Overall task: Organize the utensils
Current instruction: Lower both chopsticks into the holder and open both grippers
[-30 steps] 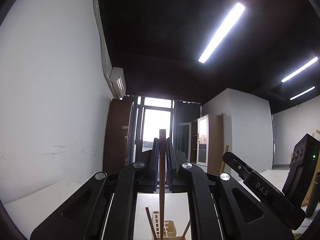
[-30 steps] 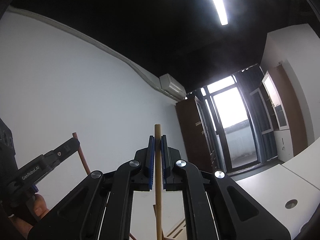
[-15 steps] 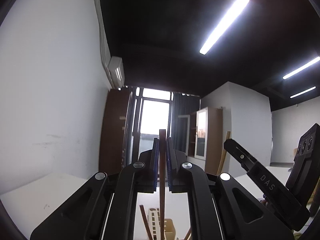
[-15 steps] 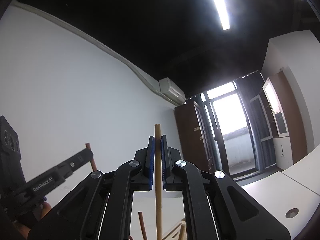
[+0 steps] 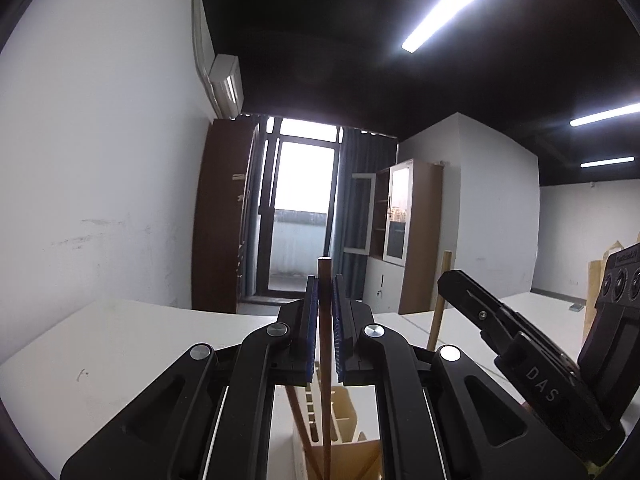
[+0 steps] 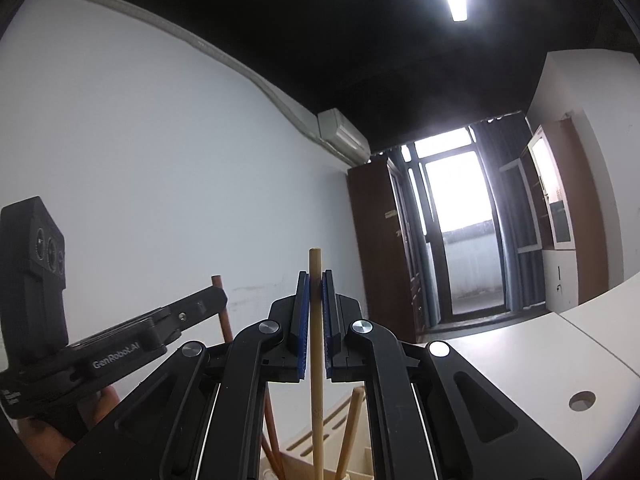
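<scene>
- Left wrist view: left gripper (image 5: 325,328) was clamped on a dark stick (image 5: 324,300), upright above the holder (image 5: 344,432).
- Right gripper (image 6: 316,320) pinched a pale stick (image 6: 316,312), upright over the holder.
- Advice: each stick was best kept vertical and lowered into a free slot before release.

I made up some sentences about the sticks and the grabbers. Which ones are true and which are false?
1. The left gripper is shut on a dark brown stick. True.
2. The right gripper is wide open and holds nothing. False: it is shut on a light wooden stick.
3. Both held sticks stand upright. True.
4. The wooden holder below is lying on the floor. False: it stands on the white table.
5. The ceiling lights are off. False: they glow.
</scene>
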Demonstrator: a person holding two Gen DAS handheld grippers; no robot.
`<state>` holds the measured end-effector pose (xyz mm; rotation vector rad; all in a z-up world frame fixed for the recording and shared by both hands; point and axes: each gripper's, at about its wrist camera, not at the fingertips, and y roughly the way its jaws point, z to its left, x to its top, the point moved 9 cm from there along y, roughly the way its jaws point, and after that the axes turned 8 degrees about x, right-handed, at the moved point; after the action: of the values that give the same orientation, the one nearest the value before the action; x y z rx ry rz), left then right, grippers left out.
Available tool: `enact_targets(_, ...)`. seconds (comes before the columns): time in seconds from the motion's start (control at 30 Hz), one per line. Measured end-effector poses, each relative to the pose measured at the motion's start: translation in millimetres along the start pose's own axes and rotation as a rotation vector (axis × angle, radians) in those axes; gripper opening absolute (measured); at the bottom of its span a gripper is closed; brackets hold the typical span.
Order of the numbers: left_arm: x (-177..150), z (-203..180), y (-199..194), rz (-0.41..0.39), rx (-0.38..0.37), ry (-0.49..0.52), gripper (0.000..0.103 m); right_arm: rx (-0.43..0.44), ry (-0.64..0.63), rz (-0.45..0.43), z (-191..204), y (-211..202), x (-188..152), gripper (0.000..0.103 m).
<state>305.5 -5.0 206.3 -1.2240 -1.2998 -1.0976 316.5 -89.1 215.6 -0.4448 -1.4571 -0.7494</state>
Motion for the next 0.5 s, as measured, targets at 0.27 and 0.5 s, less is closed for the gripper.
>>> enact_targets(0.27, -3, 8, -3, 0.025, -0.007, 0.002, 0.007, -0.005, -0.018, 0.066, 6, 3, -14, 0.007)
enact_targets(0.5, -3, 11, -7, 0.034, -0.022, 0.001, 0.007, -0.014, -0.019, 0.098, 5, 4, -19, 0.007)
